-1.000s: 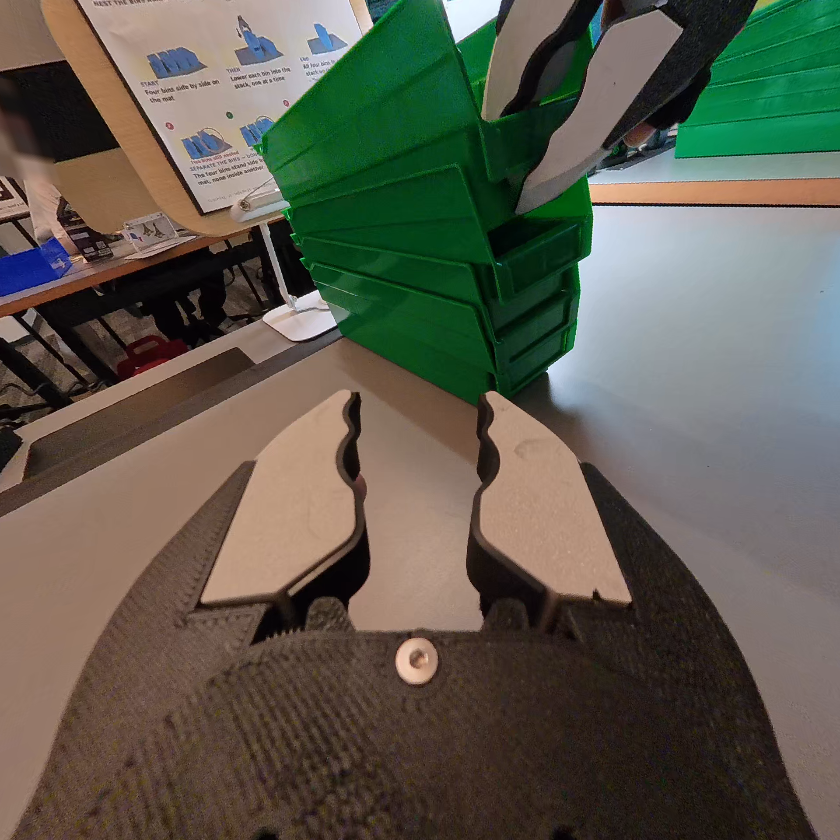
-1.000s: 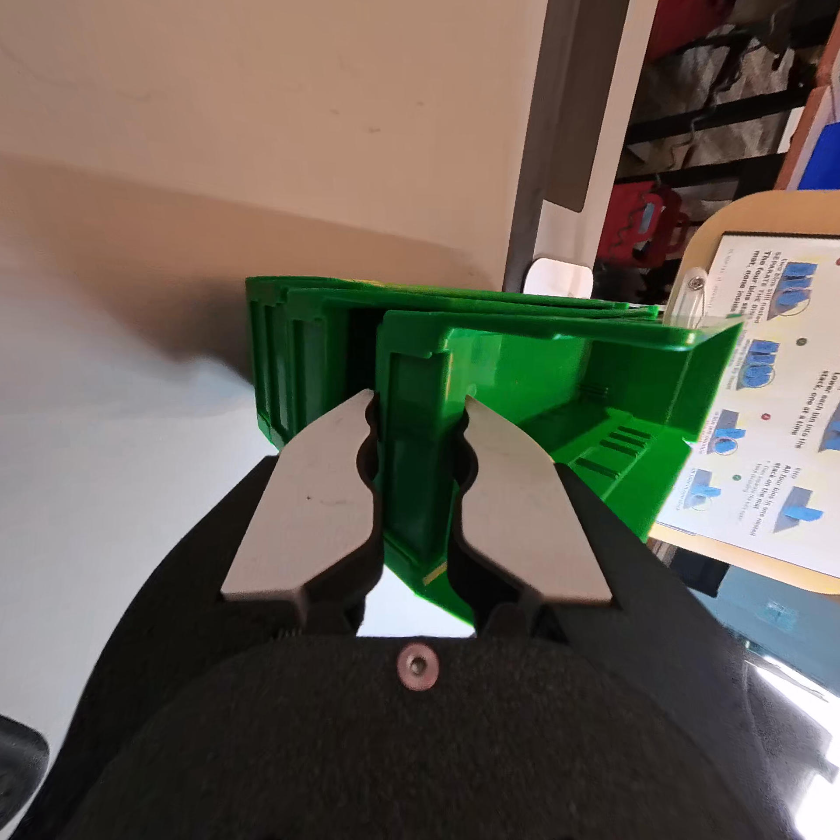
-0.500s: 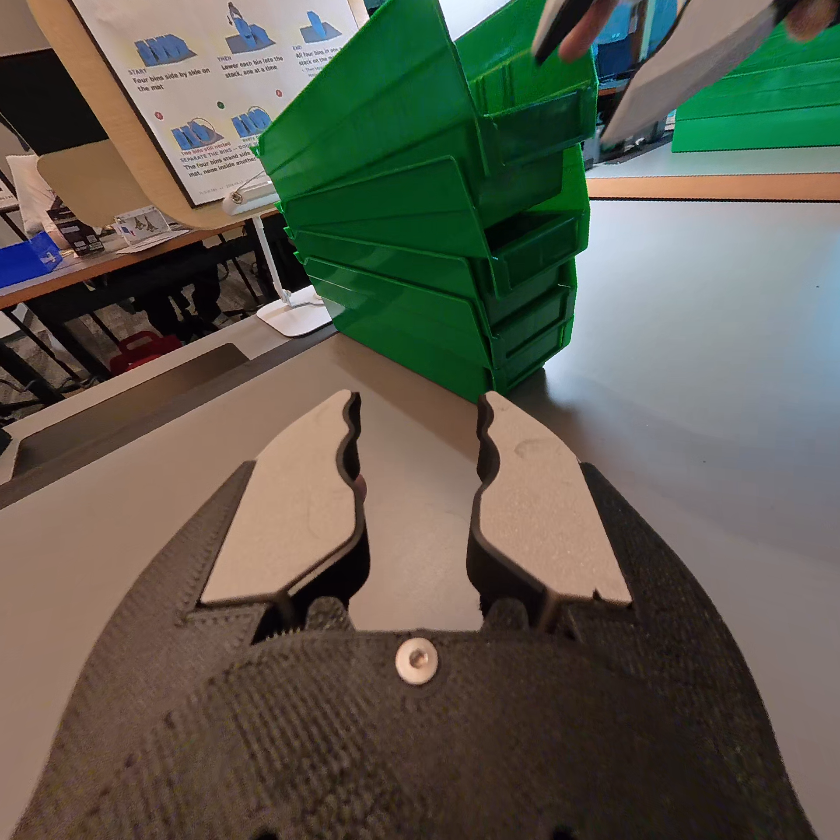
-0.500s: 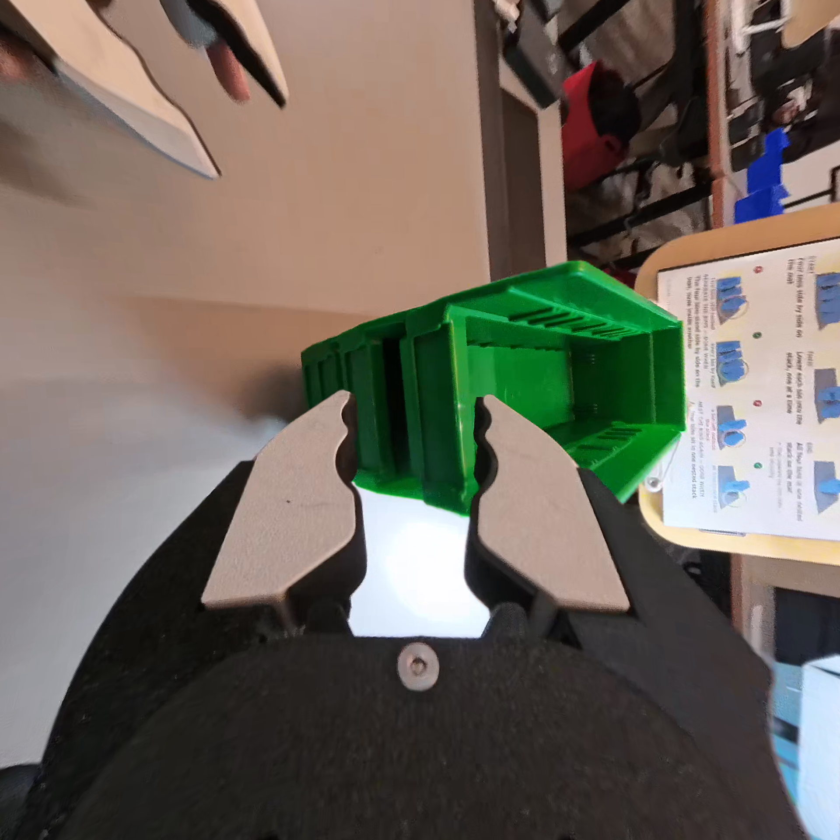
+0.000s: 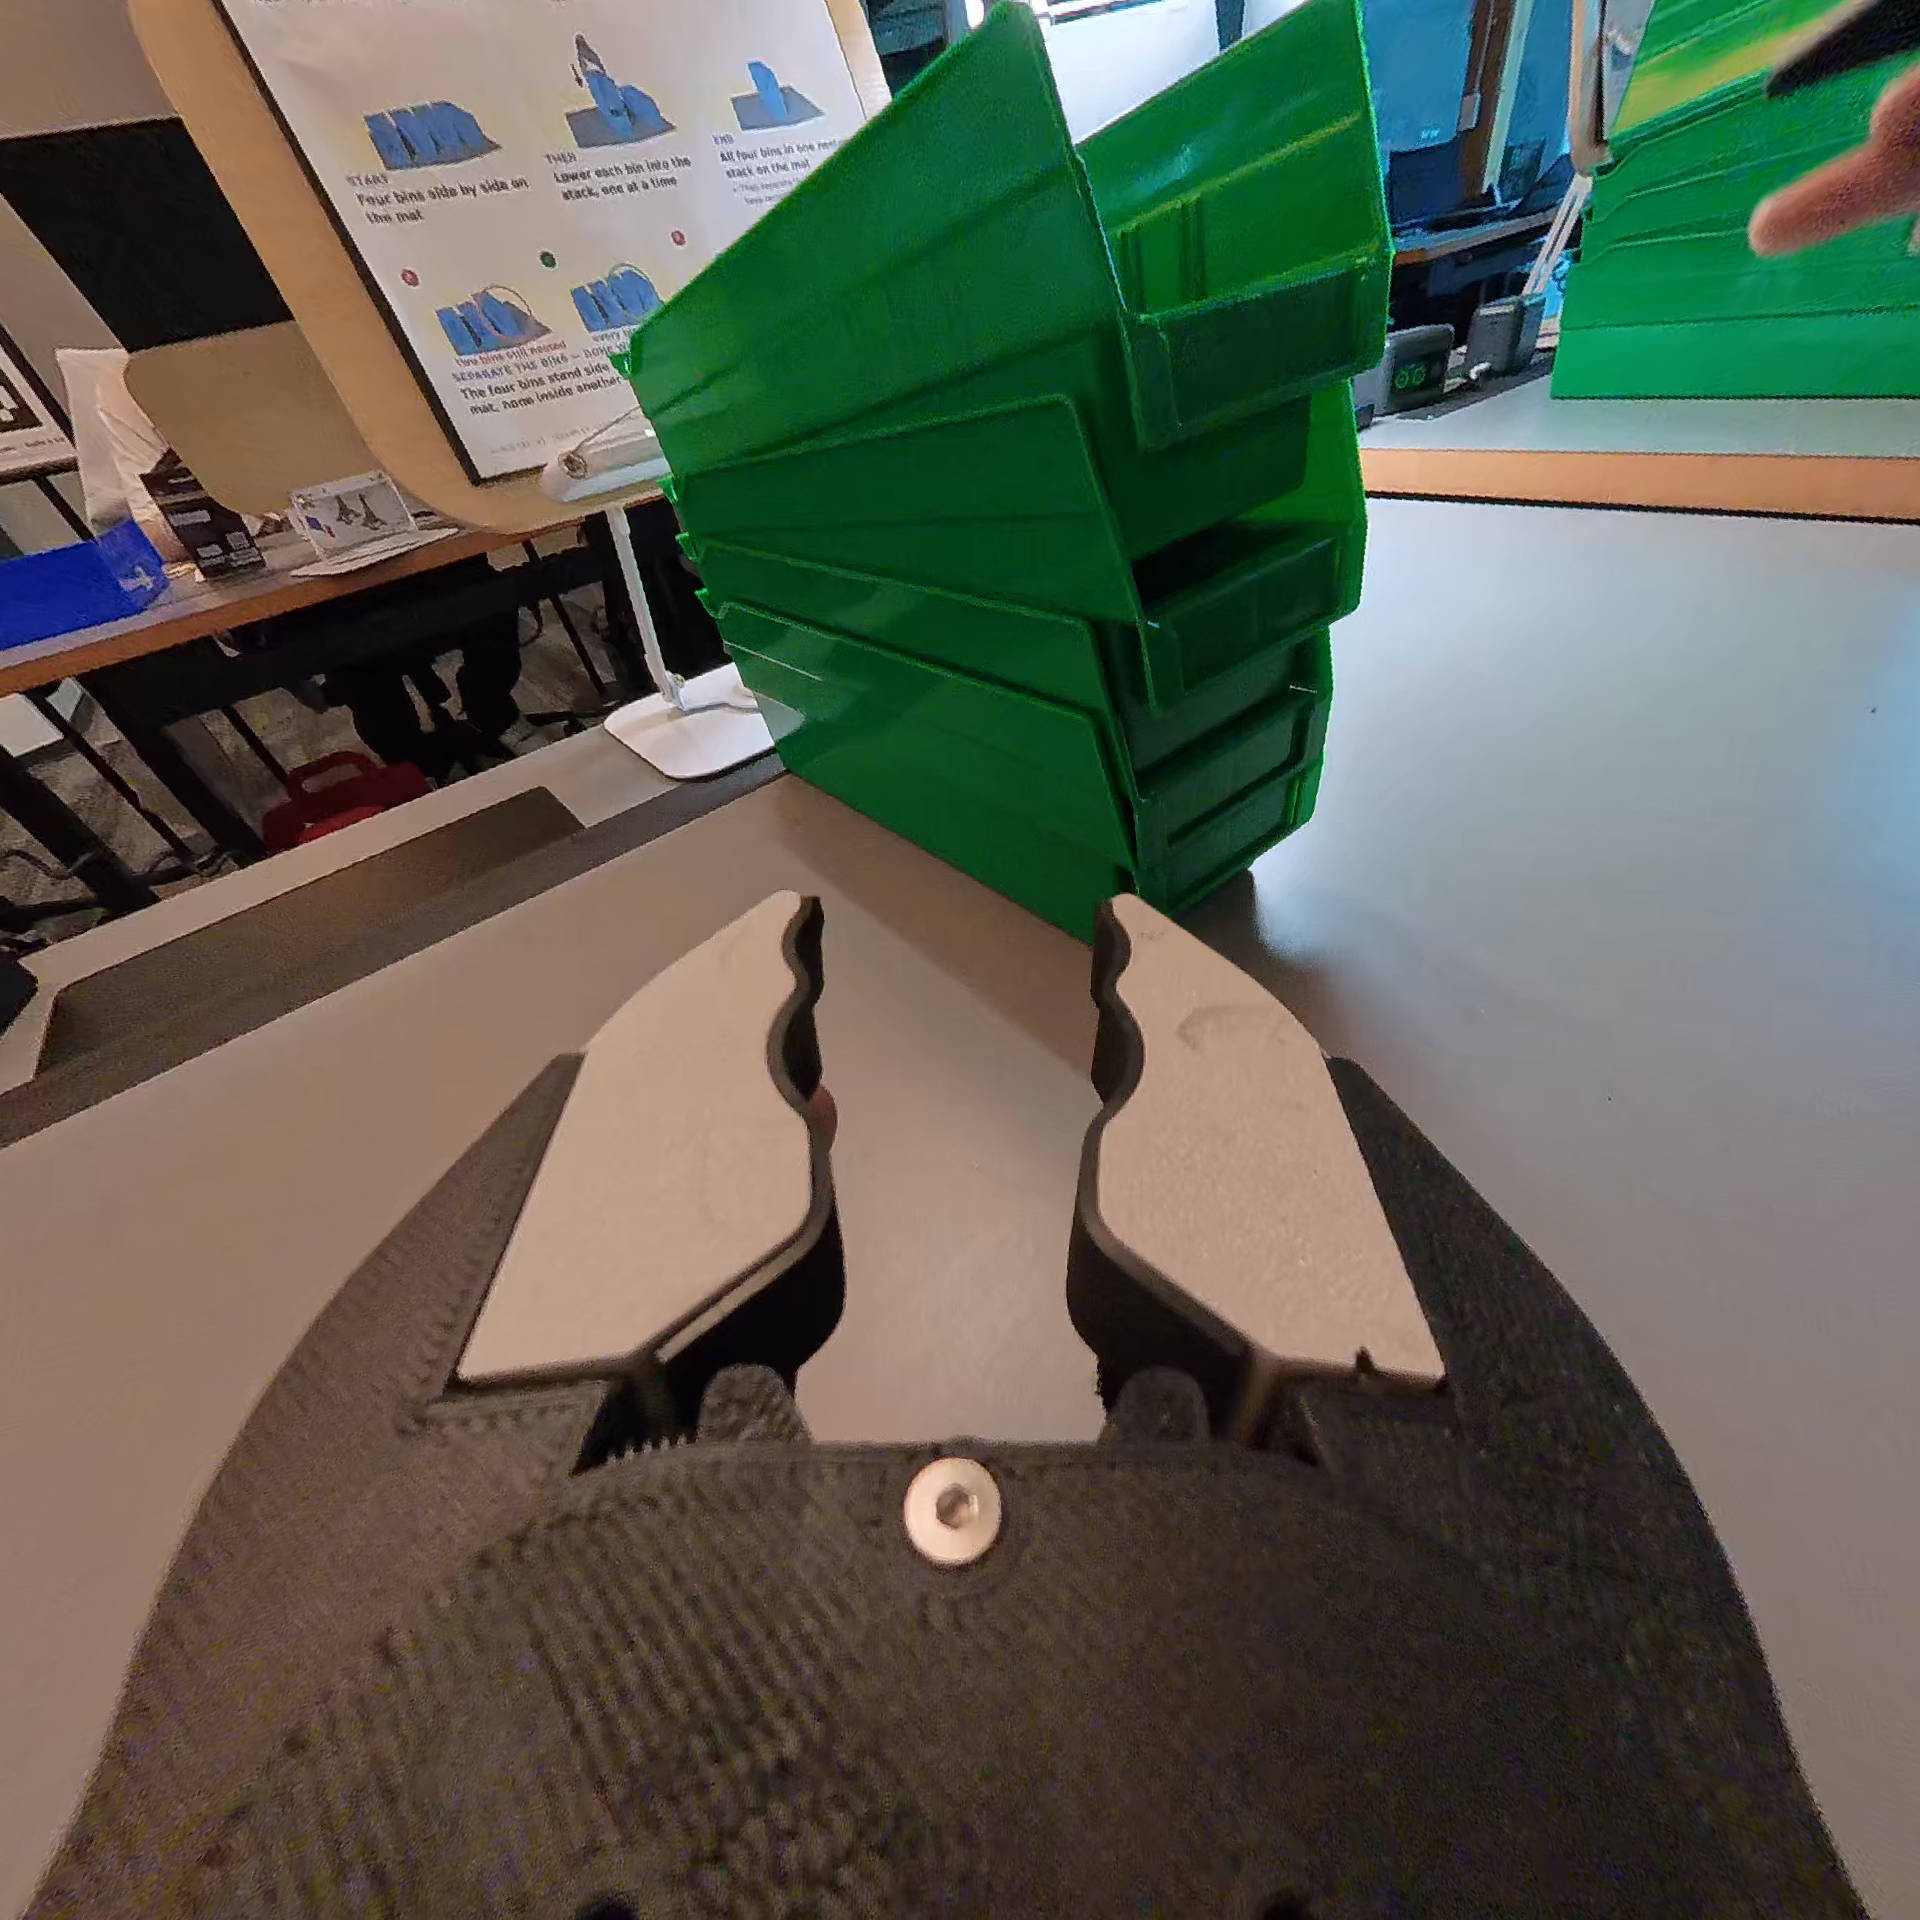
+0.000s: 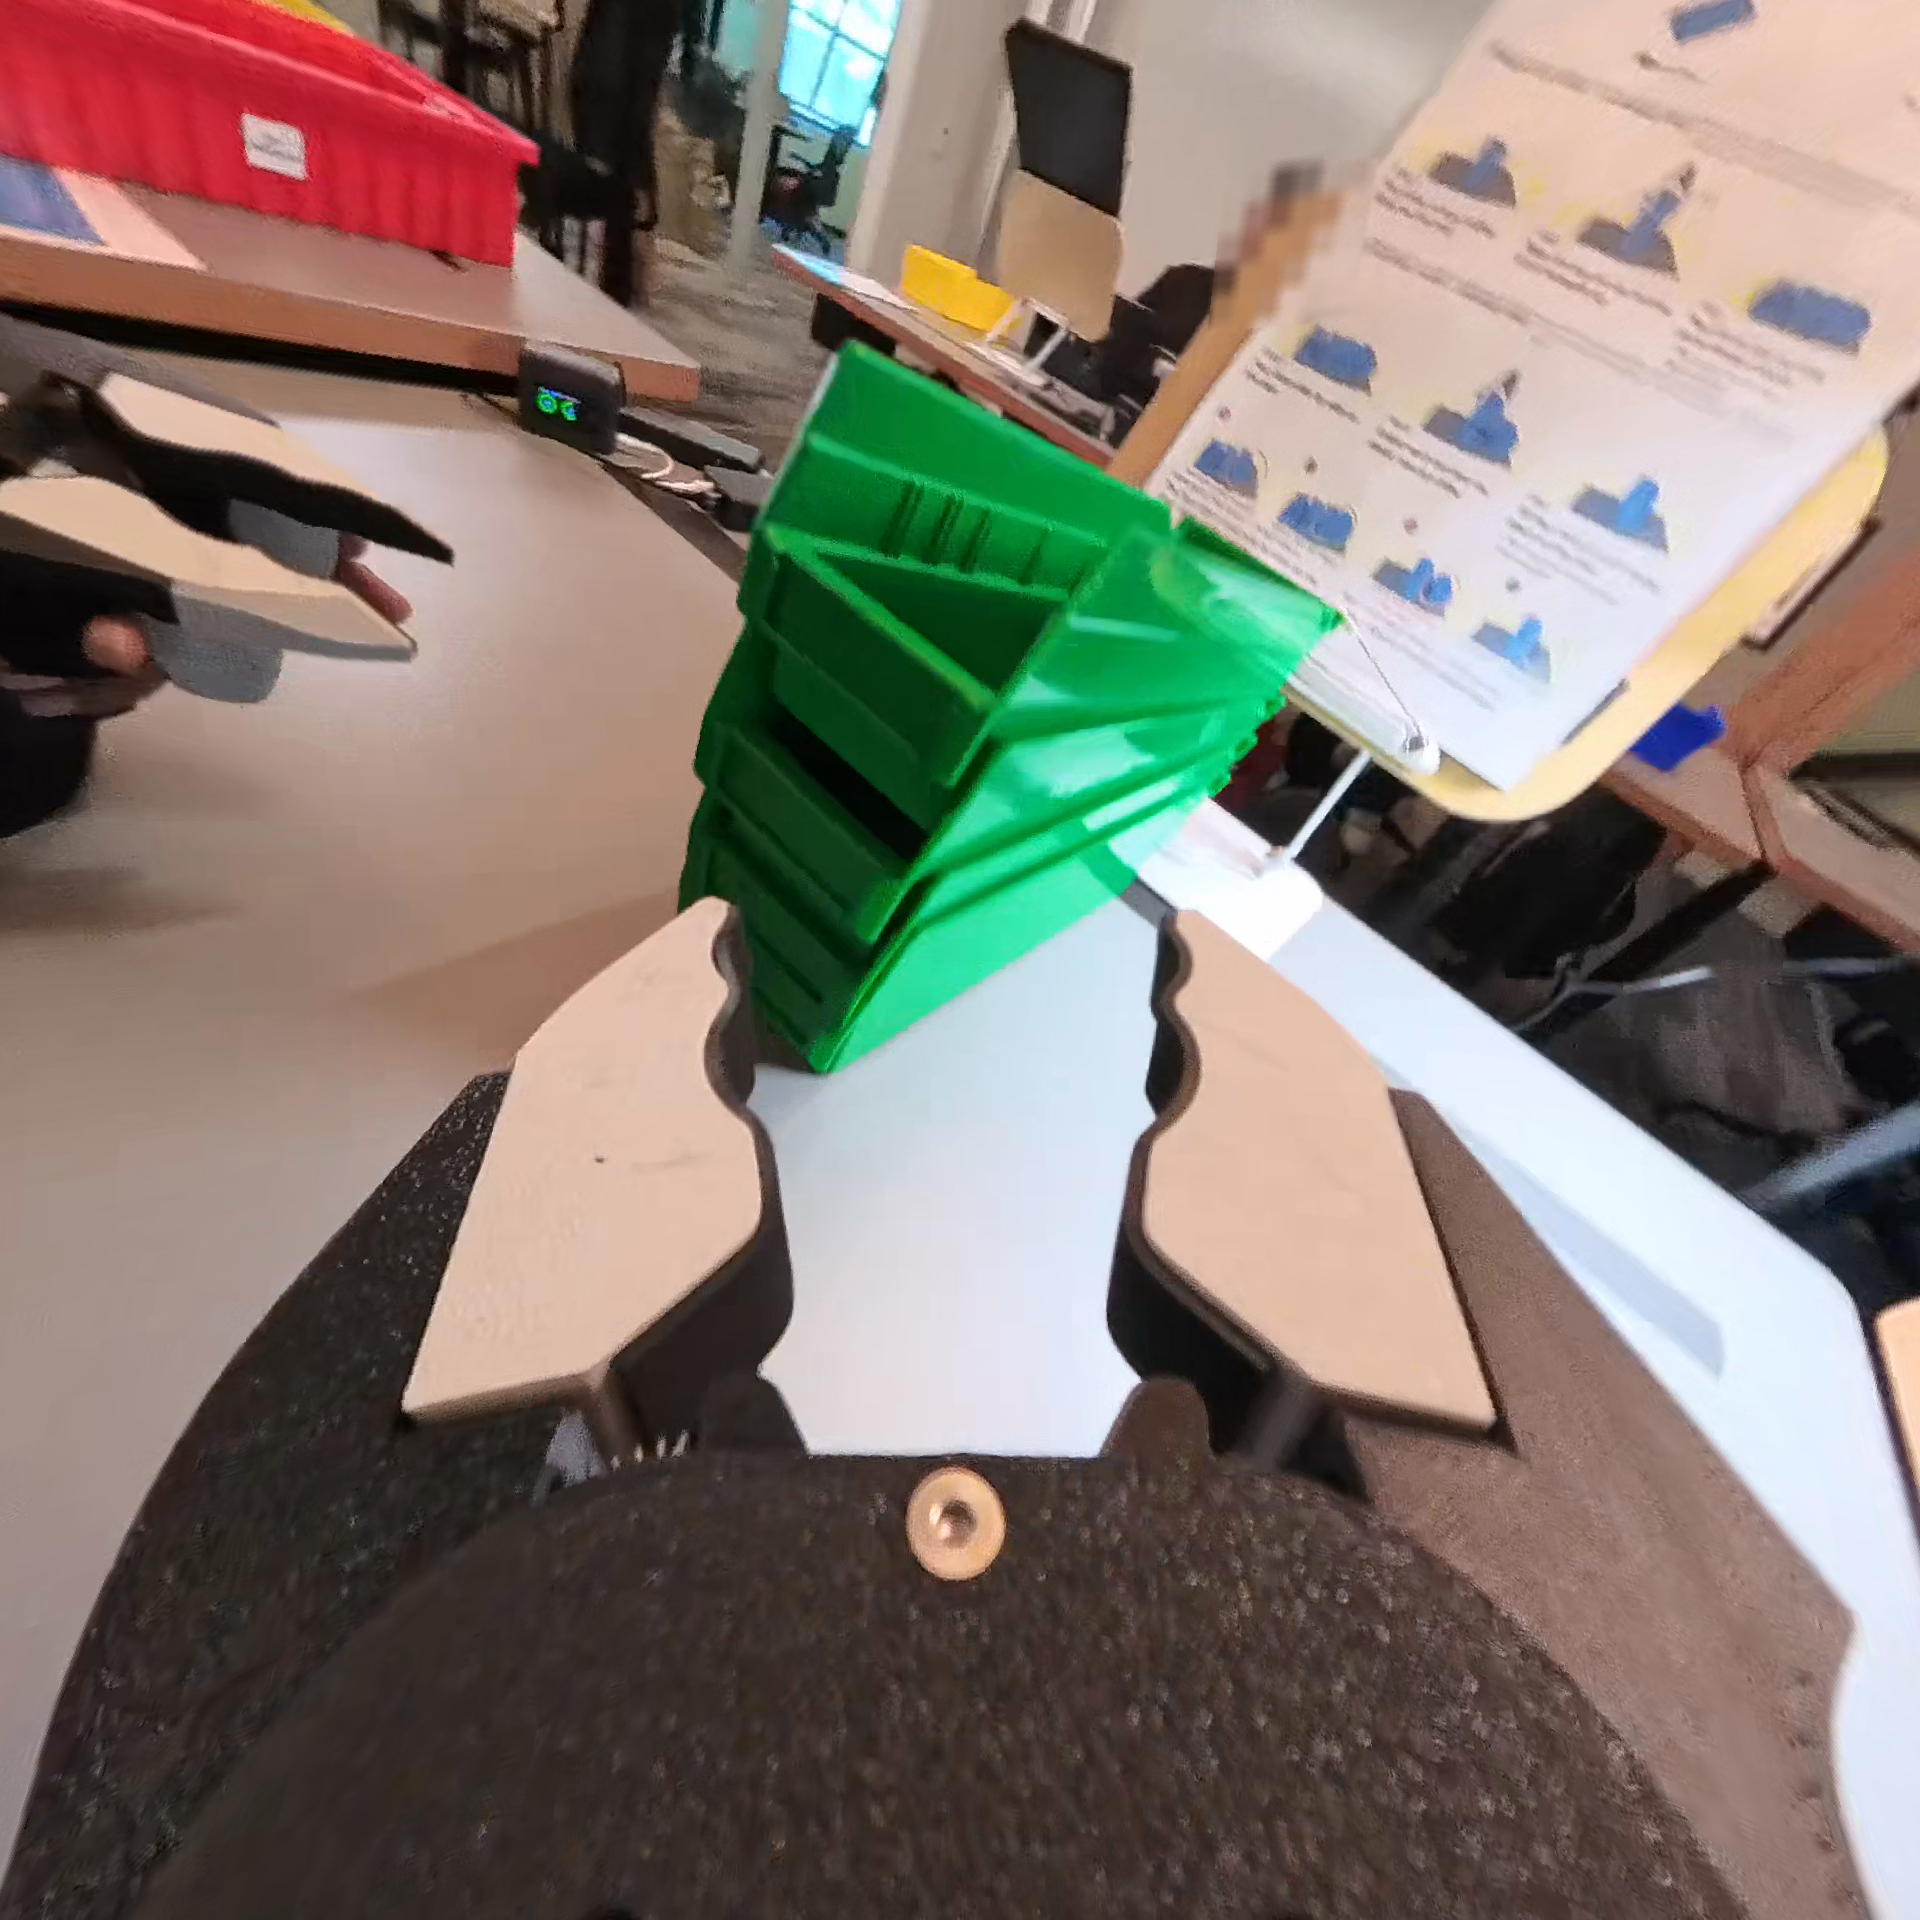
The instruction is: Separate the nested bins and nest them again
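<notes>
Left gripper (image 5: 956,997) sits low over the tabletop (image 5: 1558,935), jaws parted, nothing between them. Right gripper (image 6: 940,997) is spread wide and empty too — a second ago it was clamped on the top bin's front wall; now it has let go and pulled back. At twelve o'clock from both, the green bins (image 5: 997,582) stand nested in one stack on the tabletop, the top bin (image 5: 1039,260) cocked up, not fully seated. They look like light, stiff, slick plastic, likely to slide or tip the stack if nudged, so the front lip or a side wall is the place to pinch. Beyond, at eleven o'clock, an instruction board (image 5: 540,208) on a stand.
</notes>
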Demonstrator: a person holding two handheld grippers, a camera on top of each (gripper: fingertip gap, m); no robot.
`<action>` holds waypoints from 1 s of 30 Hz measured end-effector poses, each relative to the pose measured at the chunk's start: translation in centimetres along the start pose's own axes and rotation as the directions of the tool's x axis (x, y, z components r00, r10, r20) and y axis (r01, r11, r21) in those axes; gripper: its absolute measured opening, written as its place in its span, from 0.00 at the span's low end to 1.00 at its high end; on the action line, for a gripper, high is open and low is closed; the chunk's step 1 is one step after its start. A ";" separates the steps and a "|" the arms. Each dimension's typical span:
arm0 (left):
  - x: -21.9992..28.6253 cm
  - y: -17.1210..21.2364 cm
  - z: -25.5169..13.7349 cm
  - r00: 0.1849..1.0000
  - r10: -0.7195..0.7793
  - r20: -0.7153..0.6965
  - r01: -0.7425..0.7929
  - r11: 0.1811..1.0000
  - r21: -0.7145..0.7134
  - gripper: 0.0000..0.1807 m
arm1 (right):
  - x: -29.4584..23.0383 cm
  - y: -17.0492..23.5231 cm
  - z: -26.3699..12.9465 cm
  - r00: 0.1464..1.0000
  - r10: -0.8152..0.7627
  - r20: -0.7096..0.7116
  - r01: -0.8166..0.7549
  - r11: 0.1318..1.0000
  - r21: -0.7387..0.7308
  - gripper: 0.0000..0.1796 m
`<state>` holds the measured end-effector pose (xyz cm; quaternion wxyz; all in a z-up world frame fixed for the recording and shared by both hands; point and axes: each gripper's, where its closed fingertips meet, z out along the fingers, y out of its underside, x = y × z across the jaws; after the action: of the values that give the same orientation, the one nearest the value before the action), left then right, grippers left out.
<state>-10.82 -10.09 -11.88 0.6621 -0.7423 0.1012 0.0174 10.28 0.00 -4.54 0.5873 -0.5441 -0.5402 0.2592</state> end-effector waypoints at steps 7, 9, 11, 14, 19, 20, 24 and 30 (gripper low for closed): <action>0.2 -0.5 -0.3 1.000 -0.028 -0.010 0.028 1.000 0.013 0.28 | -0.4 4.0 -2.5 0.989 0.147 0.007 -0.147 0.987 0.063 0.45; 0.1 -0.5 -0.4 0.999 -0.046 -0.014 0.046 0.999 0.015 0.28 | -0.2 5.0 -2.8 0.987 0.162 0.003 -0.162 0.984 0.070 0.46; 0.0 -0.6 -0.4 0.998 -0.058 -0.011 0.058 0.998 0.017 0.28 | 0.2 6.1 -2.9 0.982 0.189 0.005 -0.189 0.980 0.066 0.48; -0.2 -0.6 -0.5 0.998 -0.062 -0.001 0.062 0.998 0.023 0.28 | 0.6 7.7 -3.1 0.980 0.199 0.013 -0.200 0.978 0.068 0.49; -0.6 -0.5 -0.2 0.999 -0.049 0.011 0.048 0.998 0.036 0.29 | 1.1 9.3 -2.9 0.969 0.242 0.047 -0.245 0.965 0.097 0.51; -0.6 -0.4 -0.1 0.999 -0.045 0.009 0.045 0.998 0.036 0.29 | 1.4 9.2 -2.9 0.969 0.244 0.034 -0.246 0.964 0.103 0.51; -0.4 -0.1 0.3 1.000 -0.020 -0.001 0.020 0.999 0.032 0.30 | 1.7 9.3 -2.9 0.966 0.258 0.030 -0.260 0.959 0.111 0.51; 0.1 0.6 0.6 0.999 -0.026 -0.032 0.026 1.000 0.008 0.30 | 1.1 10.3 -2.3 0.969 0.247 0.034 -0.248 0.966 0.074 0.51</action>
<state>-10.78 -9.58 -12.51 0.6636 -0.7411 0.1022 -0.0034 15.58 3.01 -13.20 0.5644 -0.5809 -0.4647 0.3578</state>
